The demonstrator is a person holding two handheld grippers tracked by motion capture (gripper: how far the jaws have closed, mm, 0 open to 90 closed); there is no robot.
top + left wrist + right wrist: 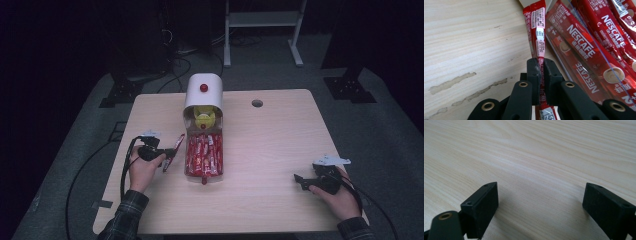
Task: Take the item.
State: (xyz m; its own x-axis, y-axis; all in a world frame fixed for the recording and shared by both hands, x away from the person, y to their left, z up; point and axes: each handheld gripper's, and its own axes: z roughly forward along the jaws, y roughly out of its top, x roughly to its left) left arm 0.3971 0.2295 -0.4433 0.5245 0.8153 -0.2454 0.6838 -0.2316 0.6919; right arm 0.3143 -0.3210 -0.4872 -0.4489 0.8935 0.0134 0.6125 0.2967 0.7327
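While the right gripper (pixel 541 205) is rested with its jaws wide apart on the pale wooden table (pixel 270 145) at about four o'clock, a thin red coffee stick (pixel 538 37) is pinched by the left gripper (pixel 541 66) at nine o'clock, just beside the clear tray of red sticks (pixel 204 155).

The left gripper (pixel 167 156) has its jaws pressed together, while the right gripper (pixel 299 179) rests with jaws spread wide.

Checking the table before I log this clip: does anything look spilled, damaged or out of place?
Nothing looks spilled or damaged. One sachet is outside the tray, but the left gripper is shut on it. The other sachets lie in the tray. The right gripper sits open over bare table.
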